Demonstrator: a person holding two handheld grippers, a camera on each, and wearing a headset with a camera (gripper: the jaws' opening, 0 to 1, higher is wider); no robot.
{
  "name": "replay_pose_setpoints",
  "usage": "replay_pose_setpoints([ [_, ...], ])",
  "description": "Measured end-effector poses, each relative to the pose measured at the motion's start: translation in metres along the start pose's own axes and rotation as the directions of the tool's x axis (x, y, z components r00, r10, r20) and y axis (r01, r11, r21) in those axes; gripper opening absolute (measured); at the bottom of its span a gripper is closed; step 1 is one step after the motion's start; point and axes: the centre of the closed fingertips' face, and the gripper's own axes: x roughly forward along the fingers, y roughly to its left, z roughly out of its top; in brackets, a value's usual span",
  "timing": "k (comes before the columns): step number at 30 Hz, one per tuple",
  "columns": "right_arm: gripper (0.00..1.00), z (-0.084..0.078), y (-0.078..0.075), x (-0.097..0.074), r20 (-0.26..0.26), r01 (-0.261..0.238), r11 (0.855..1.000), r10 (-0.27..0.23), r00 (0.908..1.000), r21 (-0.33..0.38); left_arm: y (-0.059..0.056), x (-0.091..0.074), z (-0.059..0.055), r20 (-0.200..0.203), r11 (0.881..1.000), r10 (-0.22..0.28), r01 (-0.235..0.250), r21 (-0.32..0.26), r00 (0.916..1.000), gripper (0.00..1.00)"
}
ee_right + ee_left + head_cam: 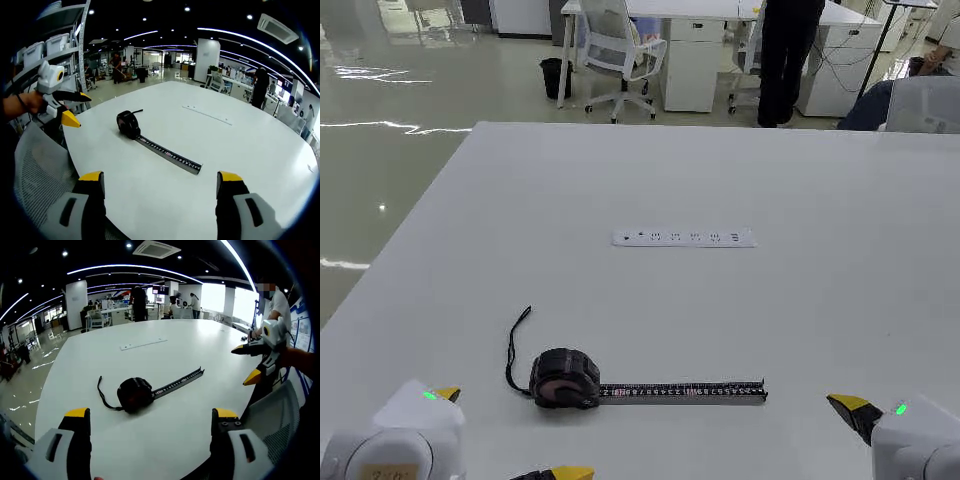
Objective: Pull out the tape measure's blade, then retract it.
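Your left hand-held gripper [151,413] and right hand-held gripper [160,176] are both spread wide. The tape measure [564,378] lies near the table's [720,180] near edge, between them, its blade [682,391] drawn out flat toward the right.

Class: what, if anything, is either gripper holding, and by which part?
Nothing: left gripper and right gripper are open, clear of the tape measure.

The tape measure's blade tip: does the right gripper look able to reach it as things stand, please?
Probably yes. The right gripper is open, and the blade tip lies flat on the bare table just ahead of it, with nothing between them.
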Motion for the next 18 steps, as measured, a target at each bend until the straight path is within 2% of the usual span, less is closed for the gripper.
replay_pose_setpoints([
  [10, 0.99, 0.001, 0.004, 0.003, 0.001, -0.018, 1.0, 0.018, 0.9998, 0.0, 0.0, 0.002, -0.001, -0.005, 1.0, 0.02, -0.02, -0.017, 0.9998, 0.99],
  [18, 1.0, -0.001, 0.002, 0.007, -0.011, -0.035, 0.999, 0.035, 0.9993, 0.003, 0.001, 0.01, 0.001, -0.014, 0.998, 0.048, -0.048, -0.031, 0.9987, 0.99],
])
